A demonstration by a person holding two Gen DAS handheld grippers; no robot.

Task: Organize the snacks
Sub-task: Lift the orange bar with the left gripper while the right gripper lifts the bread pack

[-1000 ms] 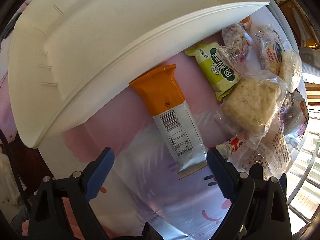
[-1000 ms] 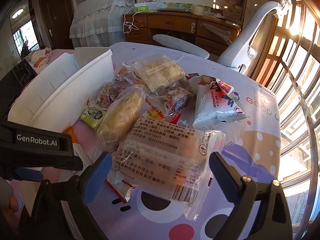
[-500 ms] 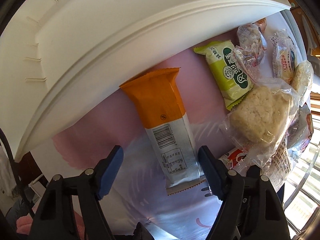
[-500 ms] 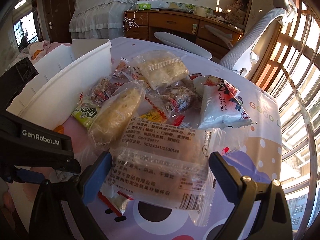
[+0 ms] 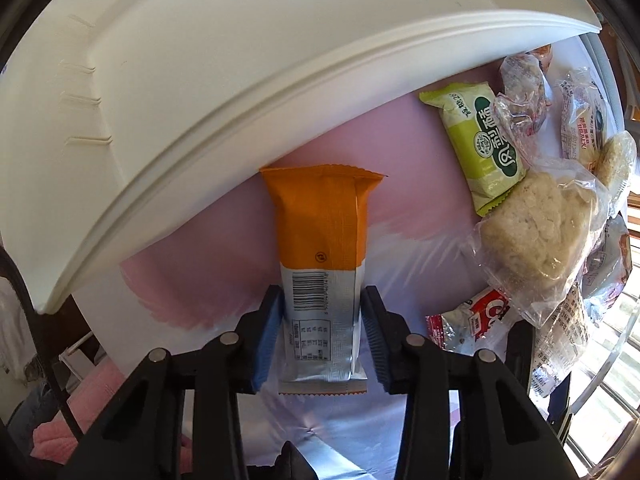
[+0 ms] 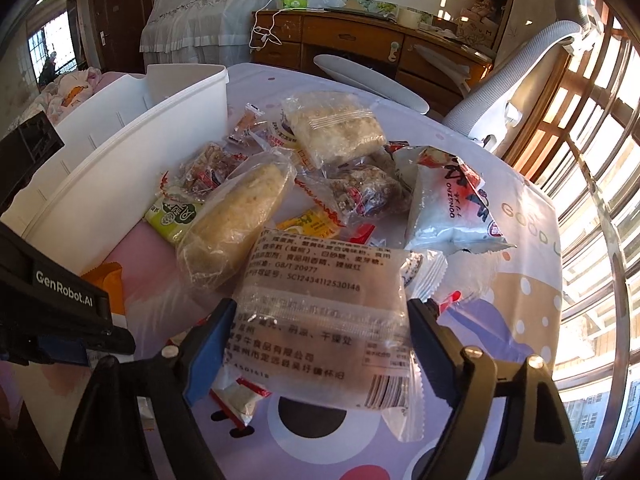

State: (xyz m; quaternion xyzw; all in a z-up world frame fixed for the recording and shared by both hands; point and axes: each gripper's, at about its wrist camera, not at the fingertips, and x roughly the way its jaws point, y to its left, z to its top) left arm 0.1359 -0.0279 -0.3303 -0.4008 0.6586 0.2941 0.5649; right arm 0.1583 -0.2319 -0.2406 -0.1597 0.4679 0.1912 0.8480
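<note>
The left gripper [image 5: 322, 332] points down at the table [image 5: 400, 168]. Its jaws have just been closing, and the blue pads [image 5: 267, 340] now sit against both sides of the orange and silver snack bar [image 5: 320, 248], so it is grasping the bar. The bar lies flat on the pink part of the cloth. Its orange end is tucked just under the rim of the big white bin [image 5: 200, 80].

The right gripper [image 6: 320, 340] has jaws that have just been closing too. They press the two sides of the clear snack pack [image 6: 324, 320] with black writing on it. This pack lies near the table's front edge.

The snack pile [image 6: 320, 184] sits in the middle of the table, beside the white bin. A green snack pack [image 5: 480, 144] lies at the side of the pile nearest the bin.
</note>
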